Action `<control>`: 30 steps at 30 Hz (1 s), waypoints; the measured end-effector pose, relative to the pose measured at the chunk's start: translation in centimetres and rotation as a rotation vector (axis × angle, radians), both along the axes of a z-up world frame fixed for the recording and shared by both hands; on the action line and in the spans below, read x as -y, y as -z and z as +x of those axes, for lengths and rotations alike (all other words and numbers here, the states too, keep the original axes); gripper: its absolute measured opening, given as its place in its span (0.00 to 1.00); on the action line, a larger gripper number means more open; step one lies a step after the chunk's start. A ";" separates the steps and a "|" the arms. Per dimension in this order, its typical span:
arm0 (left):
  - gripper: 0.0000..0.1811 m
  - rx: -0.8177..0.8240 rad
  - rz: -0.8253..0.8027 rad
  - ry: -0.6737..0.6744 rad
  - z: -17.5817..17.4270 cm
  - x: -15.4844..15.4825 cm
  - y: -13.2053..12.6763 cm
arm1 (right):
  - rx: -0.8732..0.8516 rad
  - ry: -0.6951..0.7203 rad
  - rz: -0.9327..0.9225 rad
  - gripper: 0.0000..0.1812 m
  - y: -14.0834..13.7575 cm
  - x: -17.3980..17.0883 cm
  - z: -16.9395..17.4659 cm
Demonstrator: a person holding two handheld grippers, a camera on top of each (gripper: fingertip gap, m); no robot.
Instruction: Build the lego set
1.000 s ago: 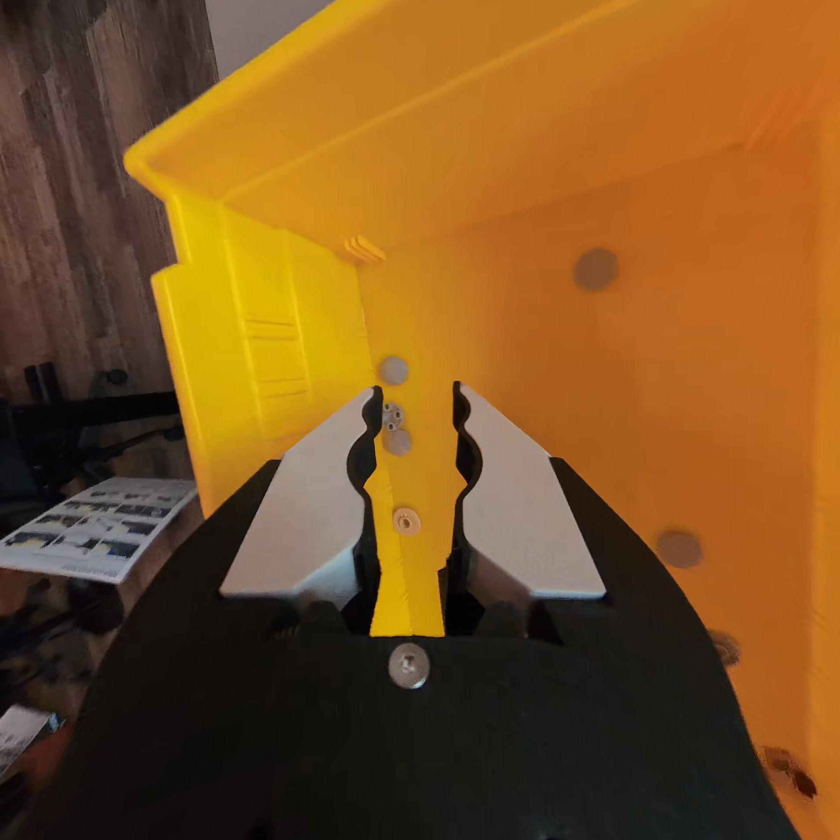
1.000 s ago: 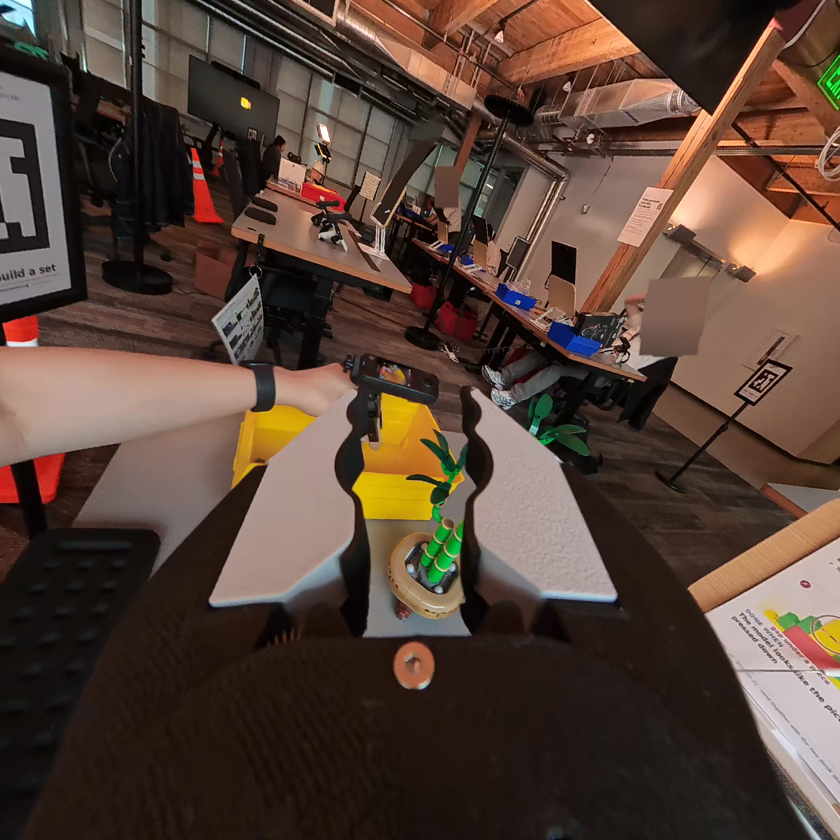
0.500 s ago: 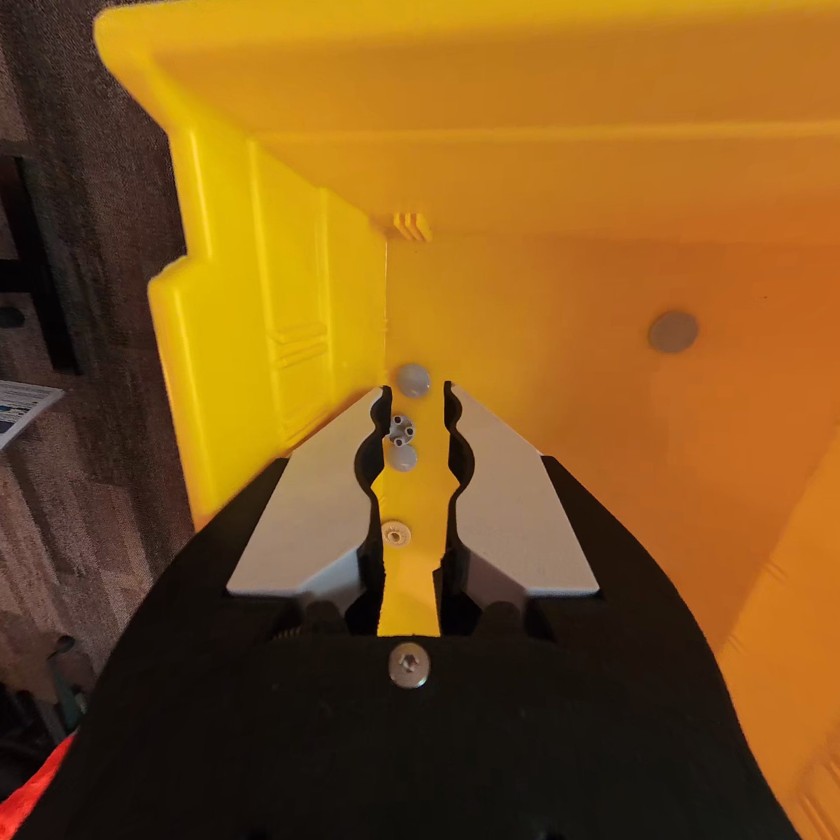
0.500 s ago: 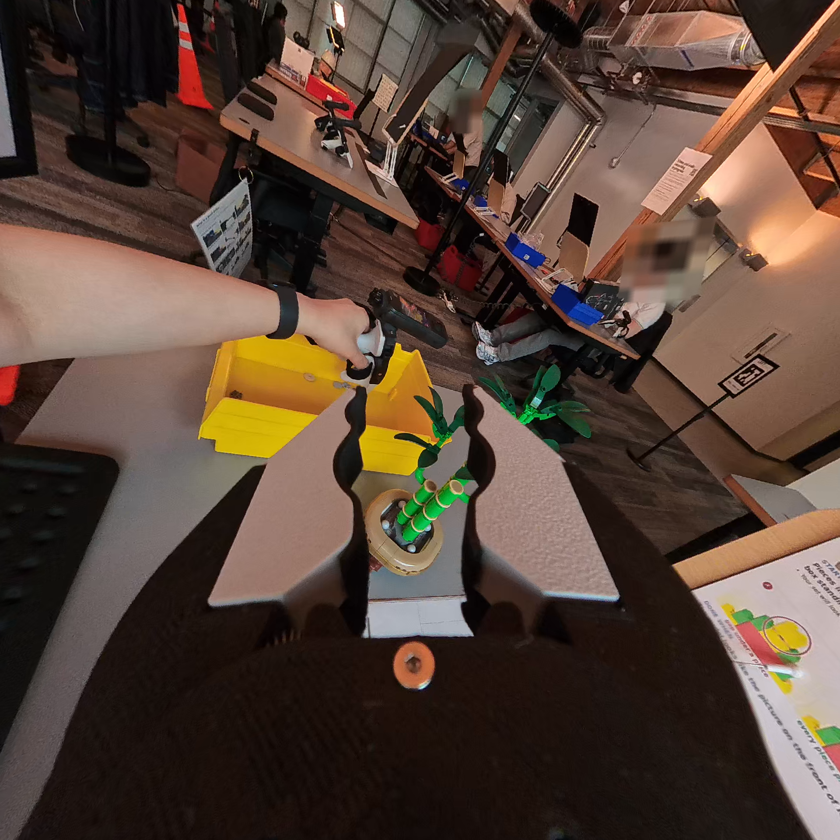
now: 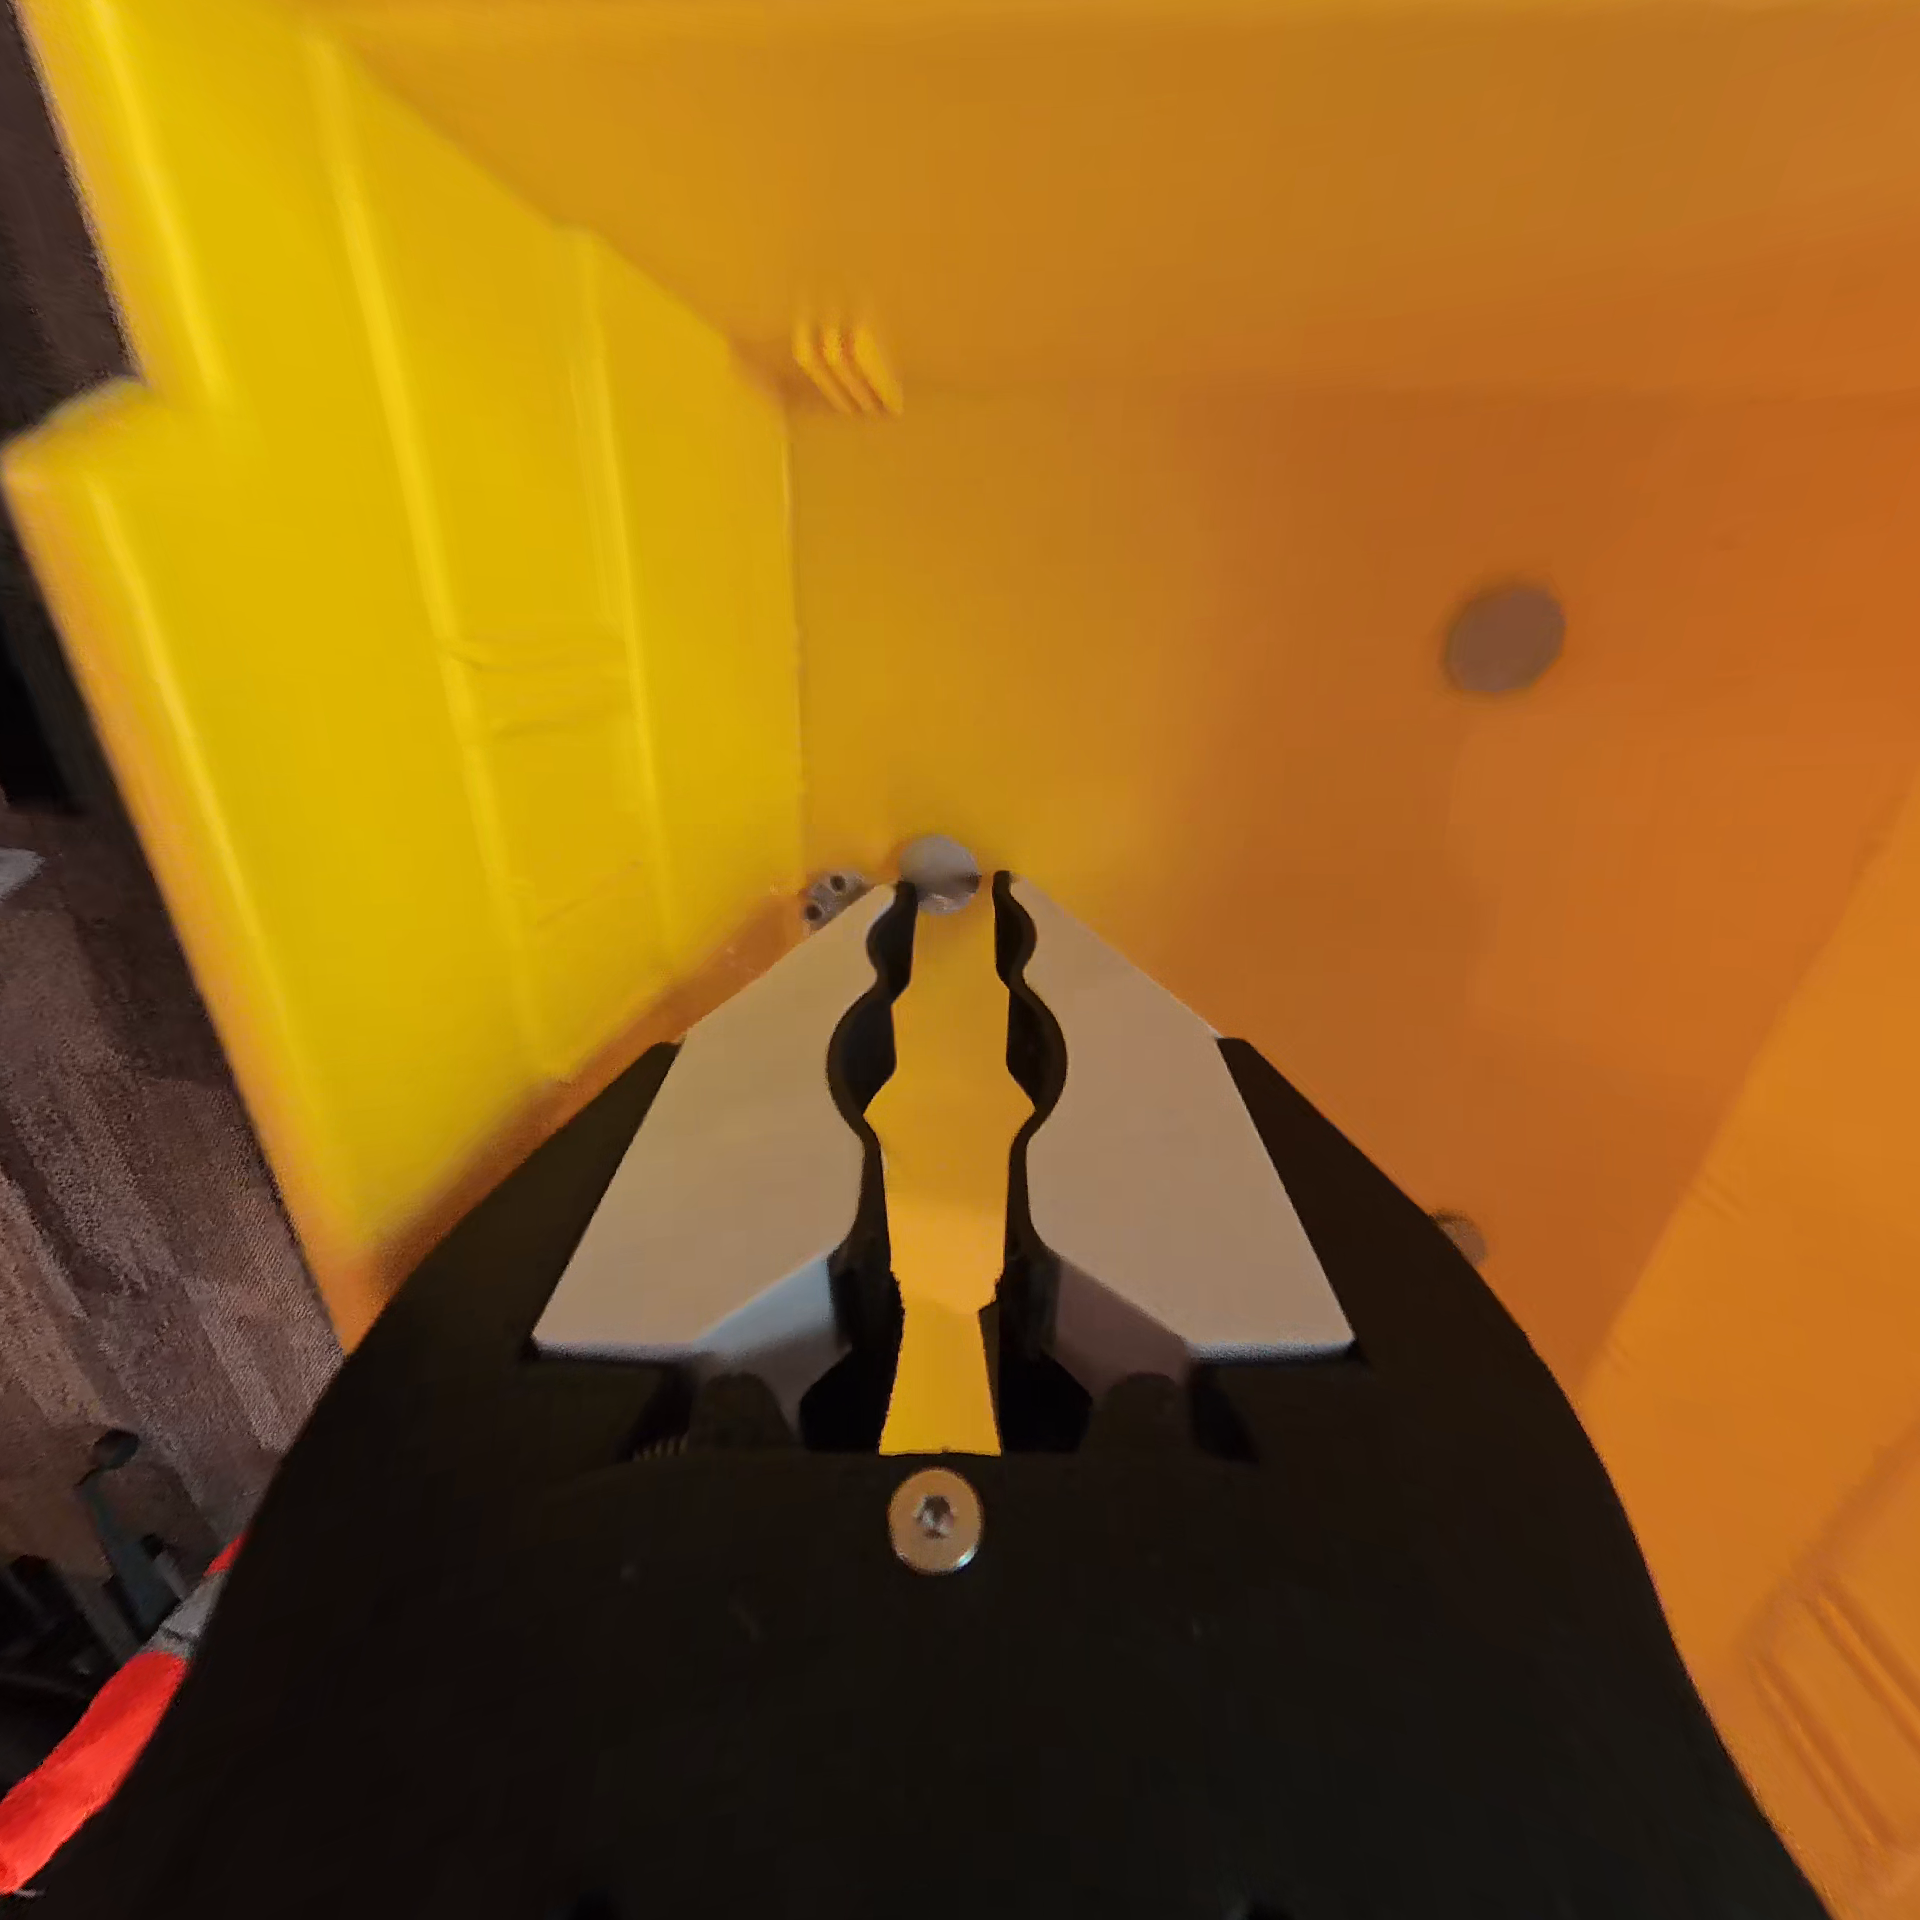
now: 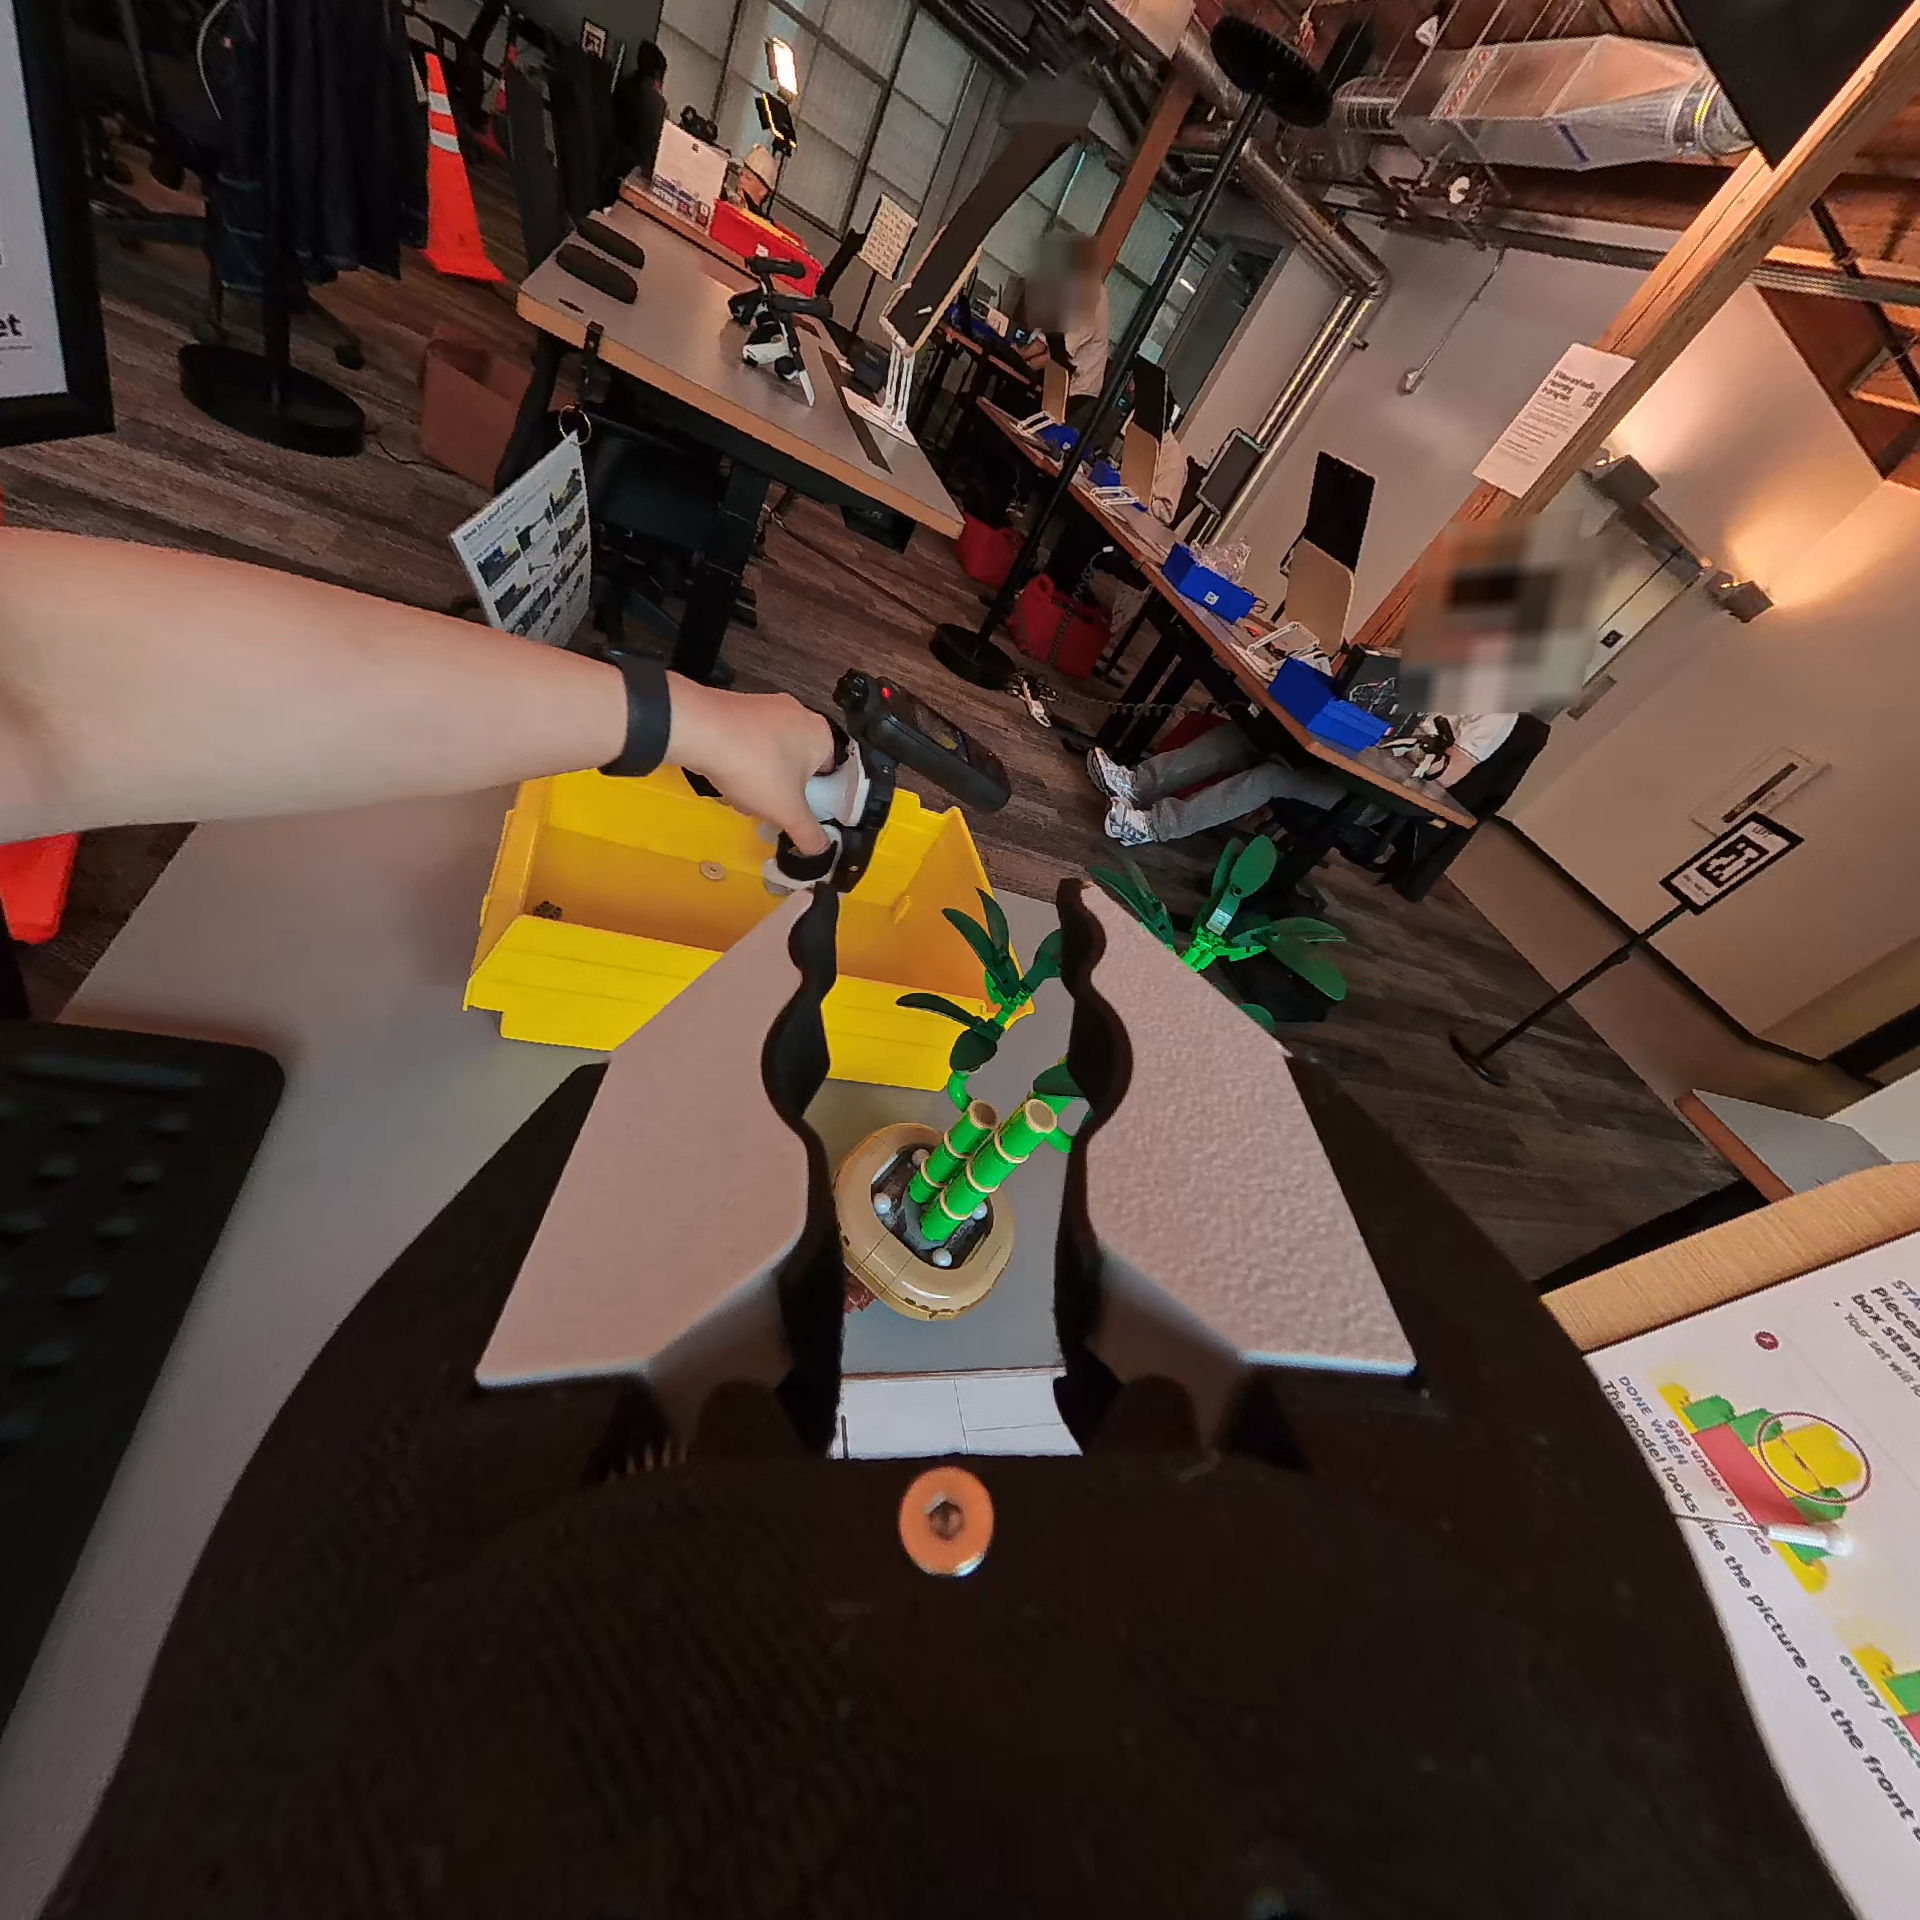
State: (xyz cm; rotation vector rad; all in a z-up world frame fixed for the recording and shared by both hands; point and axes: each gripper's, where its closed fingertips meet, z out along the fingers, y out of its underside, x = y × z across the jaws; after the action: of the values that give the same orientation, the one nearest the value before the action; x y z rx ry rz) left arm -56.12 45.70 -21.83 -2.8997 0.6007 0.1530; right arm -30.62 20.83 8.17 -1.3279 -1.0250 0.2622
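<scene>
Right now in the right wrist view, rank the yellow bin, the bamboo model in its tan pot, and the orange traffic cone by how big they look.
1. yellow bin, plainly largest.
2. bamboo model, pot to leaf tips.
3. orange traffic cone, though it stands much farther away, so its real size is unsure.

left gripper (image 5: 954, 883) open inside yellow bin (image 5: 1143, 582), tips at small grey round piece (image 5: 938, 862)

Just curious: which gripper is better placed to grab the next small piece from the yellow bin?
Probably the left gripper: it is inside the yellow bin, open just before a grey round piece. The right gripper hovers over the bamboo model.
</scene>
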 end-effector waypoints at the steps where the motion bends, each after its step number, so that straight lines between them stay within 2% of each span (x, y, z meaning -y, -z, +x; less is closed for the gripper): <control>1: 0.06 0.012 -0.013 0.015 0.3 0.4 0.0 | -0.002 -0.002 0.001 0.24 -0.1 0.0 0.0; 4: 0.06 0.046 0.011 0.027 0.8 0.6 -0.4 | -0.005 -0.009 0.004 0.24 -0.2 0.1 -0.2; 8: 0.15 0.085 0.006 -0.005 0.7 0.6 -0.2 | 0.014 -0.002 0.006 0.24 0.1 0.1 -0.3; 11: 0.14 0.097 0.004 -0.015 0.6 0.5 0.1 | 0.027 0.004 0.013 0.24 0.2 0.1 -0.3; 13: 0.08 0.132 -0.003 -0.023 0.8 0.6 0.2 | 0.025 0.003 0.016 0.24 0.1 0.1 -0.2; 19: 0.07 0.141 0.005 -0.002 0.8 1.0 -0.2 | 0.021 0.008 0.014 0.24 0.1 -0.1 0.1; 22: 0.07 0.212 0.097 0.006 1.6 1.0 -2.0 | 0.020 0.015 0.013 0.24 0.1 -0.2 0.4; 25: 0.07 0.380 0.217 0.025 3.8 2.5 -5.2 | 0.028 0.026 0.013 0.24 0.2 -0.4 0.6; 28: 0.07 0.607 0.407 0.067 6.6 6.2 -9.6 | 0.034 0.043 0.023 0.24 0.1 -0.4 1.0; 30: 0.07 0.695 0.507 0.131 8.2 10.1 -11.8 | 0.026 0.048 0.027 0.24 -0.2 -0.4 1.3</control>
State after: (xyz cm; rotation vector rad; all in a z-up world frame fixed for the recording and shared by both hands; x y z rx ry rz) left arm -47.96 35.62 -10.05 -2.2012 0.5151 -0.6029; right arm -29.32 21.21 8.34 -1.3324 -1.0139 0.1944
